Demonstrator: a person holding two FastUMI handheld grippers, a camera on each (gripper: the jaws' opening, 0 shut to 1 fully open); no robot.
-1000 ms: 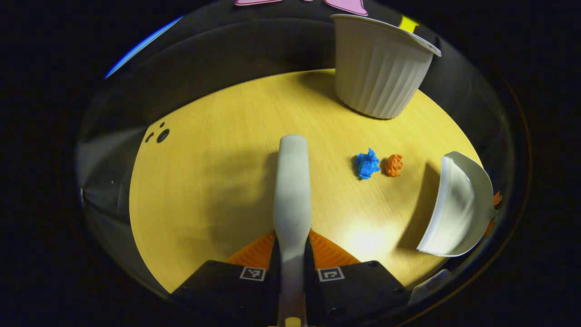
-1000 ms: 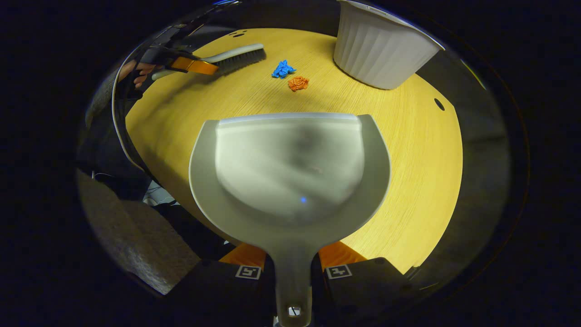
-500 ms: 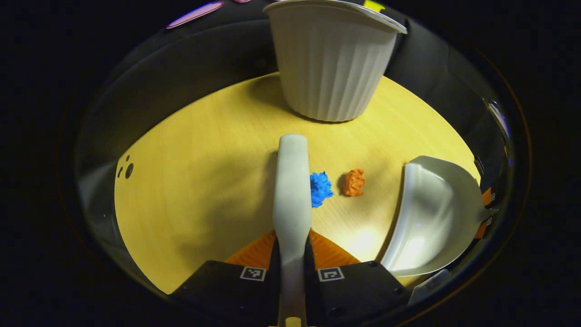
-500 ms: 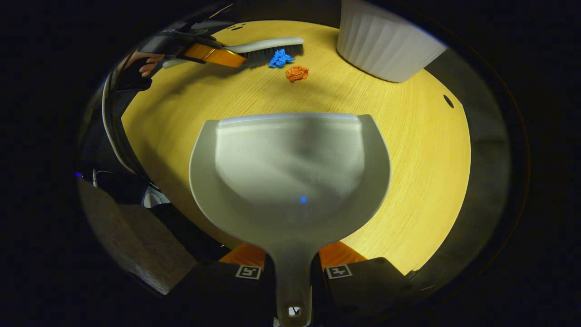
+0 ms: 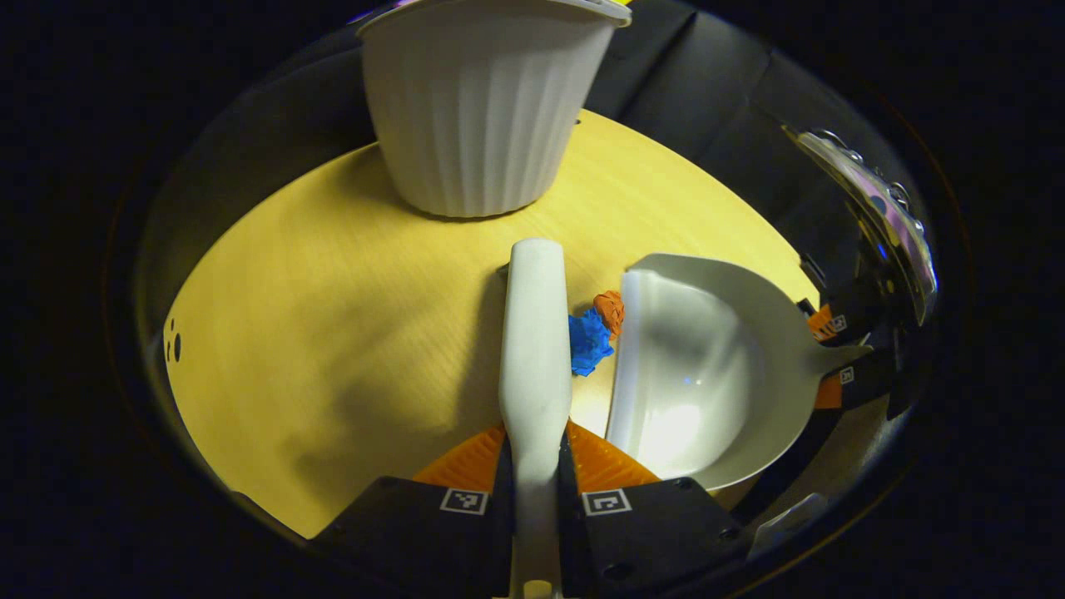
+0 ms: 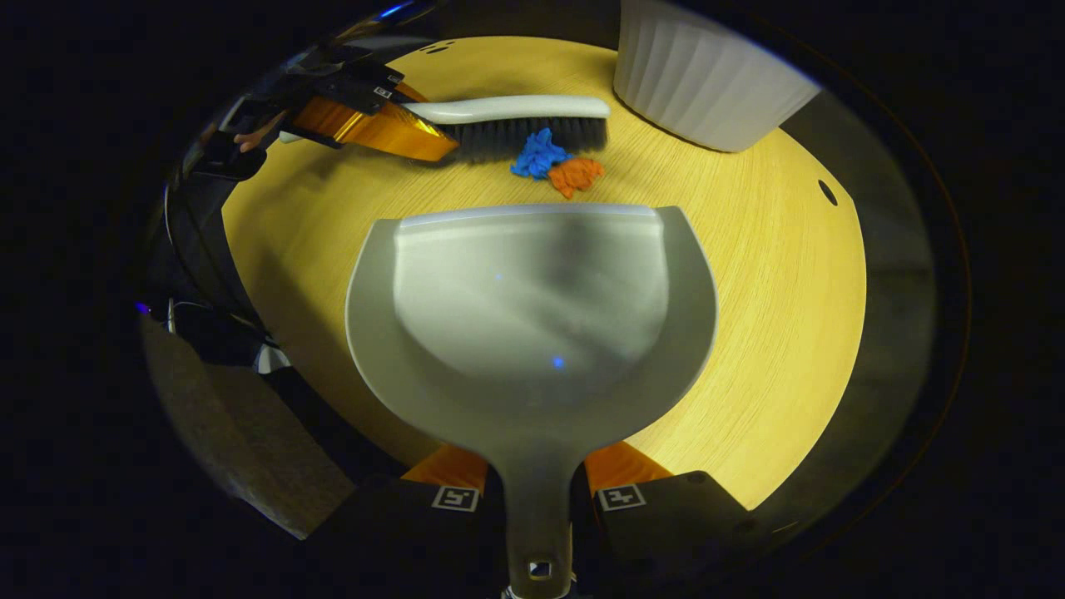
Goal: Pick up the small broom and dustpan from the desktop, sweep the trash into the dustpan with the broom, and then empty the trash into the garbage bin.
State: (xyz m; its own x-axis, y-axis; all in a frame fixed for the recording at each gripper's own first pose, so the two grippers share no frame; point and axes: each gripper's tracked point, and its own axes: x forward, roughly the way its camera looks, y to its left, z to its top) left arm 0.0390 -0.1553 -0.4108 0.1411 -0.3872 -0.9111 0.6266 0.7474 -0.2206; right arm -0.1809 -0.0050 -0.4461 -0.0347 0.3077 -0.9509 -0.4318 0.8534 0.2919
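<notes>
The left claw is clamped on the handle of the small broom, both fingers pressing its sides, and the right claw is likewise closed on the handle of the dustpan. In the left gripper view the broom's long axis runs straight out from the claw toward the ribbed white garbage bin at the far side of the tabletop; in the right gripper view it lies crosswise, parallel to the dustpan's front lip, bristles down. The dustpan points its open mouth at the broom, handle trailing back into the right claw. Between them sit the blue paper wad and the orange paper wad, touching each other, the blue one against the bristles and the orange one just beside the lip. To finish the sweep well, I judge the lip should be held flat on the tabletop so nothing slips beneath, while the broom is drawn squarely sideways toward the pan in one short stroke, keeping the bristles low so the light wads roll in rather than flick past the ends. The bin stands near, beyond the broom's tip.
</notes>
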